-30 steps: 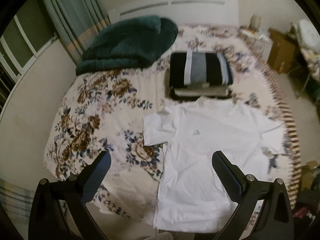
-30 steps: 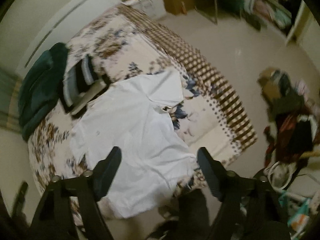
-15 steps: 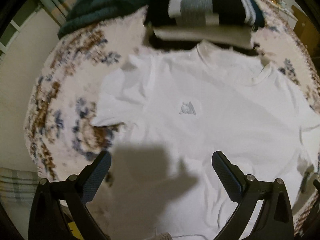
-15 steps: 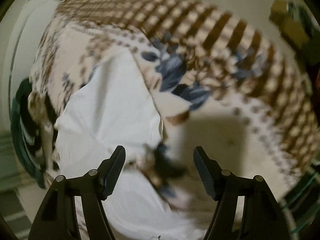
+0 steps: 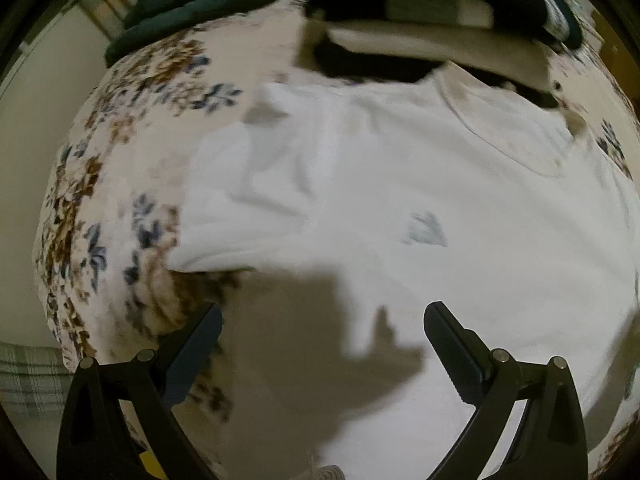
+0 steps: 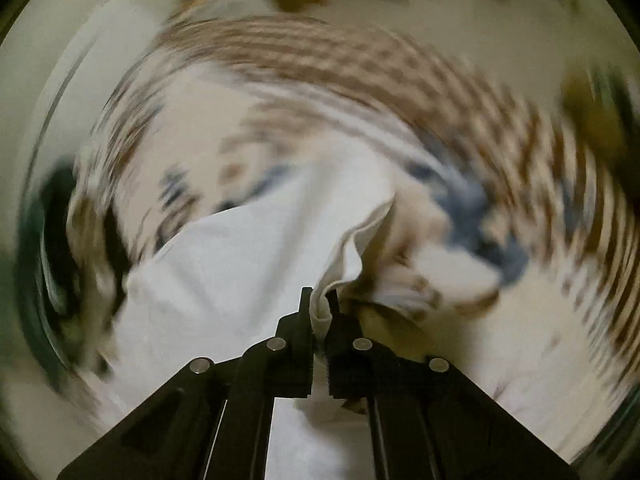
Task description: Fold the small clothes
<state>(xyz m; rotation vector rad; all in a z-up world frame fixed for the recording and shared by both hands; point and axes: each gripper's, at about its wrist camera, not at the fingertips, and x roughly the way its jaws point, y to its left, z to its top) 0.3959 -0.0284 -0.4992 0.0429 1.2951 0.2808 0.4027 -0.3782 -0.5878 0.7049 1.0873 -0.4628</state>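
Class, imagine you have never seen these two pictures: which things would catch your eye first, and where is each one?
First the white T-shirt, spread flat across the floral bedspread and filling most of the left wrist view. Next, in the right wrist view, the right tongs shut on a bunched edge of that shirt, low in the middle. Then the left tongs, open above the shirt's lower part with nothing between the fingers.

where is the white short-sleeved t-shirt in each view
Left wrist view: the white short-sleeved t-shirt lies flat over the centre and right, its collar at upper right, under the open left gripper.
Right wrist view: the t-shirt fills the lower centre, a bunched edge pinched in the shut right gripper.
Shared landmark: the floral bedspread under the shirt.
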